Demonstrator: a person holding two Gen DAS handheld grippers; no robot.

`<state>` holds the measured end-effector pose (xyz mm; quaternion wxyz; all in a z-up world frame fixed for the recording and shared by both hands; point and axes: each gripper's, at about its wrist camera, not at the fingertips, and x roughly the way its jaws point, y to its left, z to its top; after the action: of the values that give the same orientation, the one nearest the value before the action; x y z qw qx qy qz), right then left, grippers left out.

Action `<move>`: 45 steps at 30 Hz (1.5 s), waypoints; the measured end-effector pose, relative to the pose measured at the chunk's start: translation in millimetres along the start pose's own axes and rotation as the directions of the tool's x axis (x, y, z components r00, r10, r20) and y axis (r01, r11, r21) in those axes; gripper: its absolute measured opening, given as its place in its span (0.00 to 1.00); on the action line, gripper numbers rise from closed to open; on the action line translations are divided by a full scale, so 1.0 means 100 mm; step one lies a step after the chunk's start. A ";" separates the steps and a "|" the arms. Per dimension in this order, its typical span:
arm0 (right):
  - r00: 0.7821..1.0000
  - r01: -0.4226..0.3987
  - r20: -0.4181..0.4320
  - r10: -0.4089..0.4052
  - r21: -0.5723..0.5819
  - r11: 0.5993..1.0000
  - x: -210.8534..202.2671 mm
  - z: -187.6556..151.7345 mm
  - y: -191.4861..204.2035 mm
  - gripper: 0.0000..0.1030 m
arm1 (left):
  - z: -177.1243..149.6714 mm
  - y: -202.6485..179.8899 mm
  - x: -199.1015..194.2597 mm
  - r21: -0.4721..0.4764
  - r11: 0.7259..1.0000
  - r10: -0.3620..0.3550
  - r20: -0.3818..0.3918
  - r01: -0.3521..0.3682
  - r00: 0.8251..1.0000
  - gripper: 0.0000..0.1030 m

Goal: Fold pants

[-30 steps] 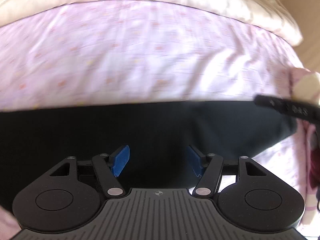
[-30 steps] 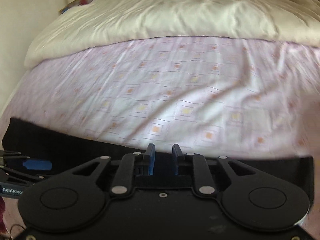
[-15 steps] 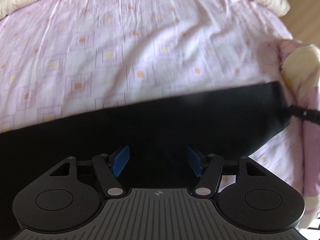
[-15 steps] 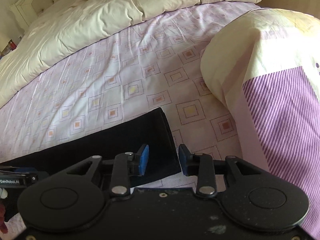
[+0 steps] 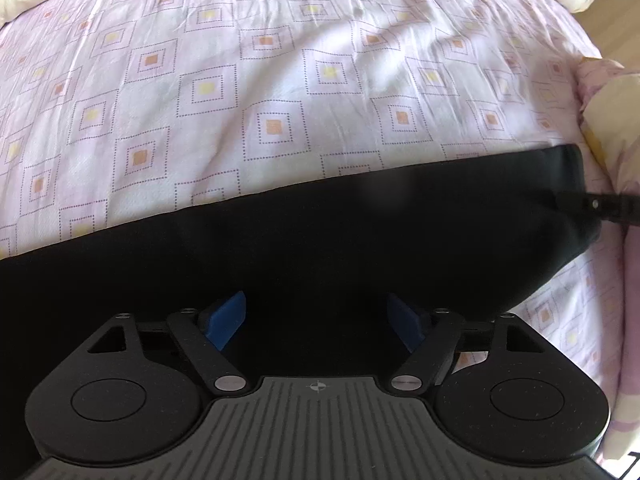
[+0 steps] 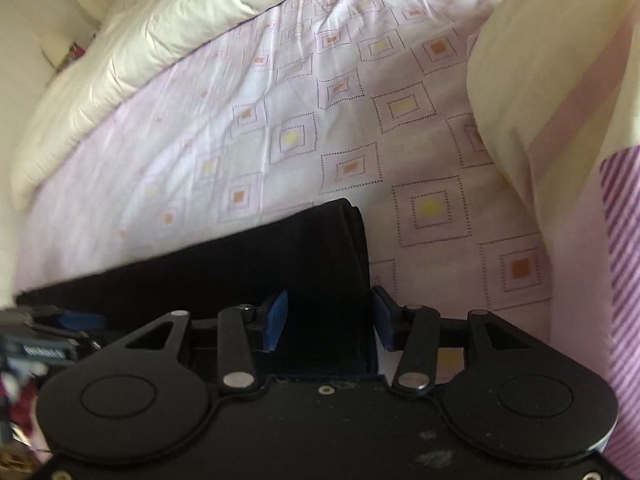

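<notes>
The black pants (image 5: 320,236) lie flat in a long band across the pink patterned bed sheet (image 5: 272,80). My left gripper (image 5: 316,316) is open over the middle of the band, blue pads spread wide. My right gripper (image 6: 328,316) is open at the right end of the pants (image 6: 256,264), its jaws either side of that end's edge. The right gripper's tip (image 5: 600,206) shows at the pants' right end in the left wrist view, and the left gripper (image 6: 60,328) shows at the left edge of the right wrist view.
A cream duvet (image 6: 160,52) is bunched along the far side of the bed. A cream and purple-striped pillow (image 6: 560,100) lies right of the pants' end. The same pillow (image 5: 616,120) shows at the right edge in the left wrist view.
My right gripper has opened wider and swung right to the end of the pants. The left view has tilted down and drawn closer to the pants, jaws still open.
</notes>
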<state>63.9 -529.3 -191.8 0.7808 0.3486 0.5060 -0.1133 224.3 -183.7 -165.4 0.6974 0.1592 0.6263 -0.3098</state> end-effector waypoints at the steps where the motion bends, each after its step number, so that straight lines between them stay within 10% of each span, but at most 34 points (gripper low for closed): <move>1: 1.000 -0.030 -0.003 0.030 0.016 0.999 0.02 0.02 -0.05 0.49 | -0.01 -0.02 0.01 0.006 1.000 0.002 0.000 -0.002 1.000 0.80; 4: 0.998 -0.065 -0.009 0.065 0.025 0.998 0.03 0.05 -0.11 0.45 | 0.00 -0.06 0.03 0.015 1.000 0.020 -0.006 -0.020 1.000 0.81; 7: 0.994 -0.103 -0.037 0.105 0.054 0.993 0.07 0.04 -0.14 0.17 | 0.00 -0.07 0.03 0.015 1.000 0.023 -0.006 -0.023 1.000 0.82; 20: 0.985 -0.104 0.141 0.100 0.024 0.994 -0.69 -0.12 0.73 0.14 | 0.02 -0.39 0.23 0.054 0.990 0.131 0.005 -0.131 0.991 0.99; 24: 0.983 -0.082 0.160 0.089 -0.050 0.995 -0.78 -0.17 1.13 0.14 | 0.03 -0.32 0.16 0.016 0.996 0.090 0.020 -0.090 0.996 0.88; 27: 0.982 -0.078 0.168 0.090 -0.079 0.994 -0.83 -0.20 1.40 0.14 | 0.00 -0.09 -0.07 -0.036 0.997 0.065 0.069 -0.062 0.995 0.61; 35: 0.984 -0.076 0.149 0.100 -0.160 0.984 -0.61 -0.47 2.40 0.14 | -0.27 0.88 -0.79 -0.238 0.971 0.068 0.223 -0.014 0.972 0.61; 45: 0.998 0.033 0.055 -0.016 -0.325 0.945 0.69 -1.05 3.56 0.14 | -0.89 1.88 -1.02 -0.347 0.937 0.106 0.194 -0.032 0.975 0.61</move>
<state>209.5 -187.8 -124.8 0.8389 0.2057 0.5017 -0.0469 271.6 36.7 -112.1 0.7869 0.0243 0.5876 -0.1867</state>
